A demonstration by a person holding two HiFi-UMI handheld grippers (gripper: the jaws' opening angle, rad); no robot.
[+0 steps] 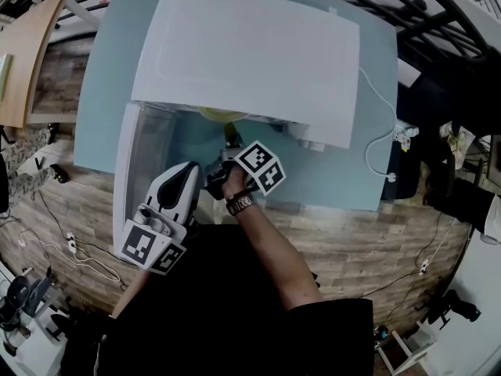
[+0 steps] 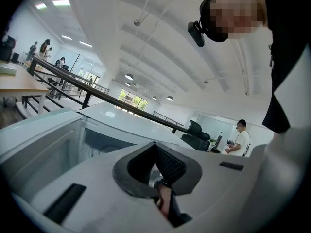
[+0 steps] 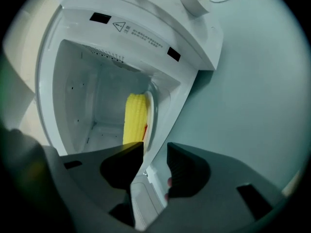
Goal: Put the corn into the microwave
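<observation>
Corn (image 3: 135, 118) seen inside microwave (image 3: 146, 28) cavity, just ahead of right claw (image 3: 154, 165), long axis running away from it. Right claw held open, empty. Left claw (image 2: 156, 168) held shut, farther off beside open door (image 1: 141, 163).

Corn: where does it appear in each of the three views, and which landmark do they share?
Head view: probably the pale yellow sliver at the microwave's open front.
Left gripper view: not in it.
Right gripper view: centre, inside the microwave, beyond the right gripper's open jaws.
Shared landmark: the white microwave.

Corn (image 3: 135, 116) lower end hidden behind right tongs (image 3: 154, 150).
</observation>
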